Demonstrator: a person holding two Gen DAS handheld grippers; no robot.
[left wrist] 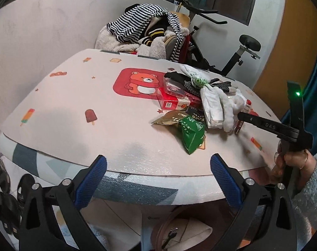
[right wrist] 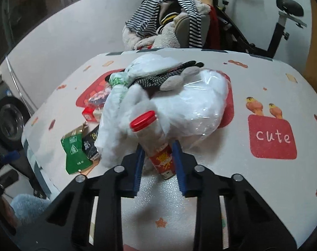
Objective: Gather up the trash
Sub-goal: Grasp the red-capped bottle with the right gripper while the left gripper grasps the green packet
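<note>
Trash lies heaped right of centre on the pale cartoon-printed table top [left wrist: 74,108], and the piece in hand is a small clear plastic canister with a red screw lid and a red printed label [right wrist: 156,144], at lower centre of the right wrist view, leaning against a soft white plastic bag [right wrist: 192,104]. It looks light, rigid and smooth-walled, so it may slip or twist; the right gripper [right wrist: 158,163] has its blue pads narrowed onto the labelled lower body, a sound hold. At the bottom of its own view, the left gripper [left wrist: 158,179] stands wide and empty, nearest a crinkly green foil wrapper [left wrist: 190,133].
</note>
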